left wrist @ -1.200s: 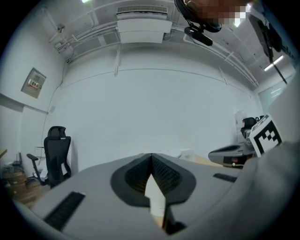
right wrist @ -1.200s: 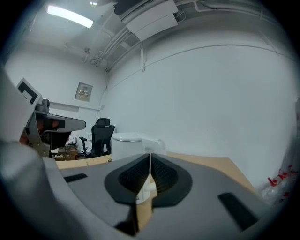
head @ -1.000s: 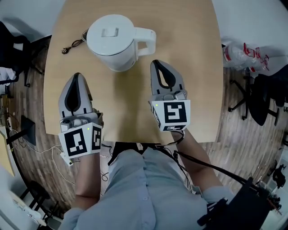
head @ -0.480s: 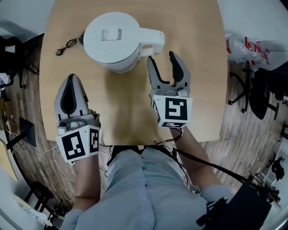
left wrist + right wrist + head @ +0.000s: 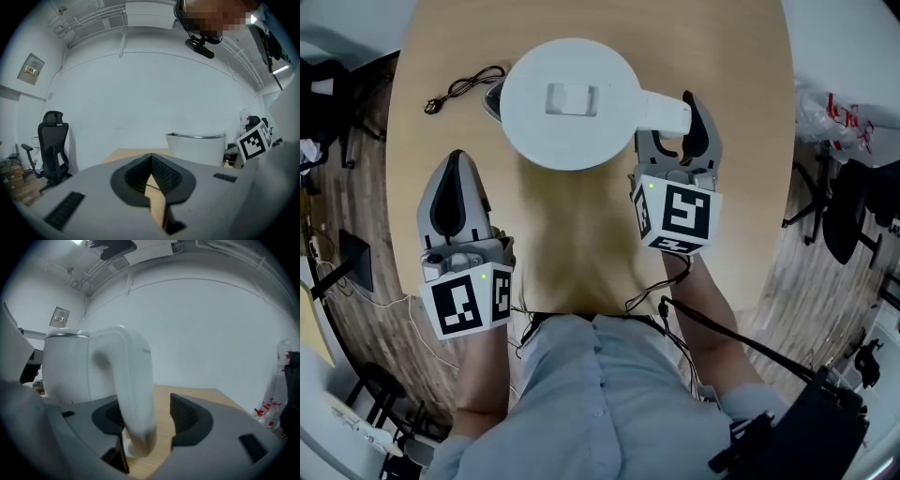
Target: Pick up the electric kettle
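Cord [image 5: 434,104] beside kettle [image 5: 572,103]: head view only

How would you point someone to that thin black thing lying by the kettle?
Start at the light wooden table. On its far part stands a white electric kettle; just left of it, as the head view shows it, lies a black cord. It is the only thin, dark, looping thing on the tabletop.

White wall [image 5: 140,93], wood floor [image 5: 787,281], black chair [image 5: 54,145]
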Action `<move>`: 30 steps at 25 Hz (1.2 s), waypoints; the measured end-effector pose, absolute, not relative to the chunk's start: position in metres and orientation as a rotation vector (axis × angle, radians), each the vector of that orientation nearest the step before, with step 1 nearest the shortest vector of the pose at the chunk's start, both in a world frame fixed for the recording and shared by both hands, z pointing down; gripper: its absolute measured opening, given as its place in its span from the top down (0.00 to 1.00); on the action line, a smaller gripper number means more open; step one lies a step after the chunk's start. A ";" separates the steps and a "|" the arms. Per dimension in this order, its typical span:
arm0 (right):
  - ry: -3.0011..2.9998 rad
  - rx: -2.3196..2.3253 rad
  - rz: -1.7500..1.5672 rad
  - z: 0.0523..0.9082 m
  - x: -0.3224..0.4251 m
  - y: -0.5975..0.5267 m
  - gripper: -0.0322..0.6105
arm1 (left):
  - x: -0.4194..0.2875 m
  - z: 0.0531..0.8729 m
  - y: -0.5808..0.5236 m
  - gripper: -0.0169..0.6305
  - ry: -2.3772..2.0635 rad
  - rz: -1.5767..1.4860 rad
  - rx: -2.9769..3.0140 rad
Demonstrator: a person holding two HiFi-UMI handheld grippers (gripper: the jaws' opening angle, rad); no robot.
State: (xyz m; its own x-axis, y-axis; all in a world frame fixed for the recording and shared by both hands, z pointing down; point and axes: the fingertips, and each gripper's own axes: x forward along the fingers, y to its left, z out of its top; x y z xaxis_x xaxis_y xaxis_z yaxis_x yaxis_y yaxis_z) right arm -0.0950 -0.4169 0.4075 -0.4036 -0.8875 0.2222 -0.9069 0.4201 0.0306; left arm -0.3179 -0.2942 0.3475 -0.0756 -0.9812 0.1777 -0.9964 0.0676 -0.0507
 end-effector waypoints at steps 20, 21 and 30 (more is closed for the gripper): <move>-2.413 1.690 0.128 0.400 -0.114 -0.437 0.82 | -0.342 0.347 -0.283 0.98 -2.265 0.253 2.015; -2.413 1.693 0.141 0.400 -0.114 -0.439 0.82 | -0.343 0.346 -0.283 0.98 -2.268 0.251 2.014; -2.473 1.734 0.174 0.366 -0.110 -0.452 0.81 | -0.352 0.340 -0.278 0.98 -2.279 0.204 2.023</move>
State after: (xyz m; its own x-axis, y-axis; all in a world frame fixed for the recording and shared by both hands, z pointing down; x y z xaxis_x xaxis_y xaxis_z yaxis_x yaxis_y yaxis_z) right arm -0.1099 -0.4523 0.3656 -0.3384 -0.9273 0.1602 -0.9406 0.3385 -0.0276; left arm -0.3521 -0.2776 0.3398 -0.1204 -0.9809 0.1531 -0.9924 0.1153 -0.0420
